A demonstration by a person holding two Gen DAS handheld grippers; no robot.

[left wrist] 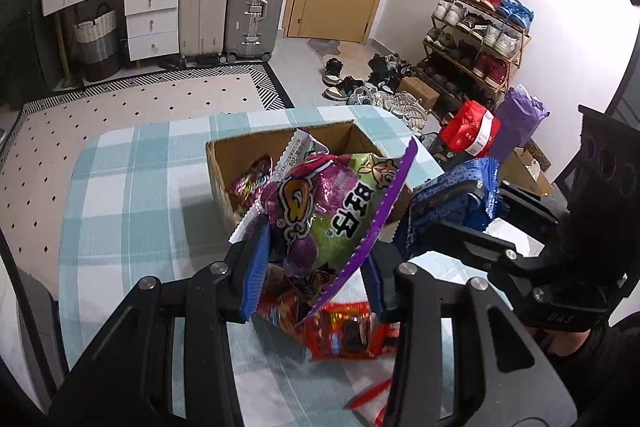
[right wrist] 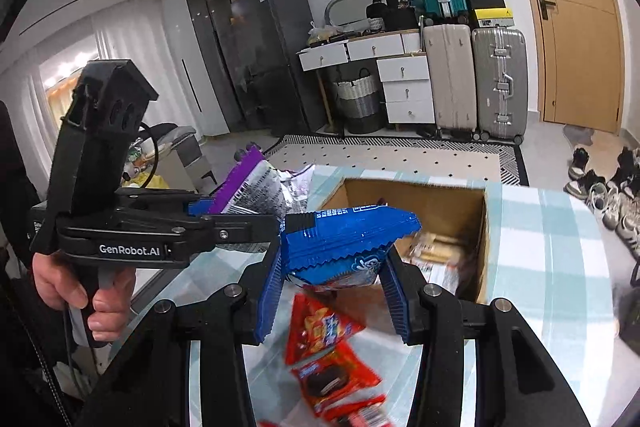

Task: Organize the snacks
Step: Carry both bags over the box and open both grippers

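My left gripper (left wrist: 316,271) is shut on a purple and green snack bag (left wrist: 320,211), lifted above the checked table (left wrist: 132,195) in front of an open cardboard box (left wrist: 224,163). My right gripper (right wrist: 332,291) is shut on a blue snack bag (right wrist: 340,239), also held above the table near the box (right wrist: 484,227). The blue bag (left wrist: 456,199) and the right gripper (left wrist: 412,223) show at the right in the left wrist view. The left gripper (right wrist: 240,215) with its purple bag (right wrist: 256,187) shows at the left in the right wrist view. Red snack packs (right wrist: 324,363) lie on the table below.
The box holds several other snack packs (left wrist: 256,179). A person's hand (right wrist: 80,287) grips the left tool's handle. Beyond the table are a patterned rug (left wrist: 132,107), suitcases (left wrist: 236,11), white drawers (left wrist: 152,19), a shoe rack (left wrist: 480,39) and loose shoes (left wrist: 352,83) on the floor.
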